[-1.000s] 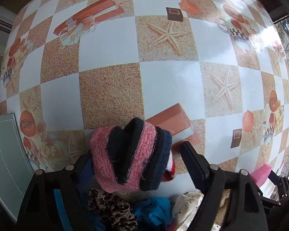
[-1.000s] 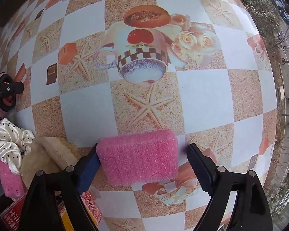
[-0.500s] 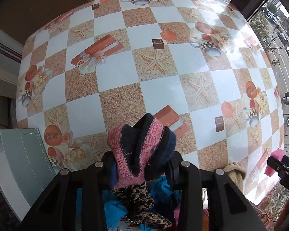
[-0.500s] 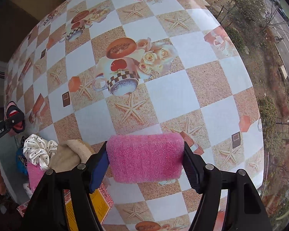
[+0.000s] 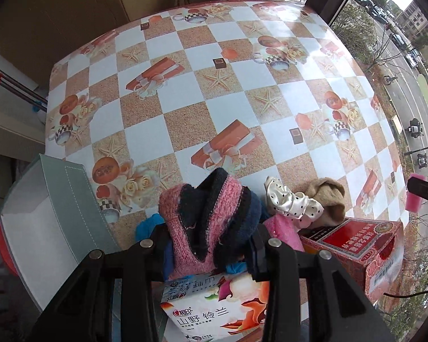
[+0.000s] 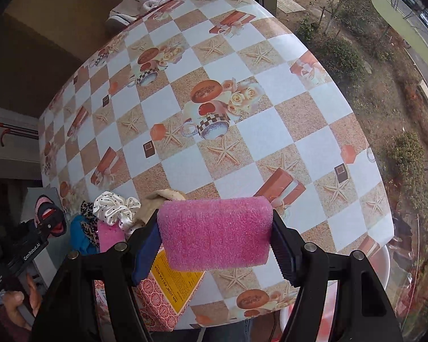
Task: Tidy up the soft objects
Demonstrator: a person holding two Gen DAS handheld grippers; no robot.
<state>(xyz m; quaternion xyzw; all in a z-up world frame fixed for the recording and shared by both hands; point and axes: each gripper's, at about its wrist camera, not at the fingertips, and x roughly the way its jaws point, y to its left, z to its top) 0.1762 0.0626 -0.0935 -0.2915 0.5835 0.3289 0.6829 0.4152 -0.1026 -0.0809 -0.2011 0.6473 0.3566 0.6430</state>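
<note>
The left gripper (image 5: pixel 207 245) has its fingers clamped on a bunched pink-and-navy knitted sock (image 5: pixel 208 216), held above the near desk edge over a flowered paper carton (image 5: pixel 211 310); the right gripper (image 6: pixel 215 245) has its fingers clamped on the short ends of a pink rectangular foam sponge (image 6: pixel 215 232), whose long axis lies across them. Just beyond, on the checkered desk (image 5: pixel 185 108), lies the remaining pile — a white polka-dot satin scrunchie (image 5: pixel 288 199), a beige sock (image 5: pixel 328 199), blue cloth (image 5: pixel 147 225), a second pink sponge (image 5: pixel 282 230) — beside a red printed box (image 5: pixel 353 245). The grey-green open box (image 5: pixel 57 216) sits left of the left gripper — likely the nearer arm, if that is the bin
</note>
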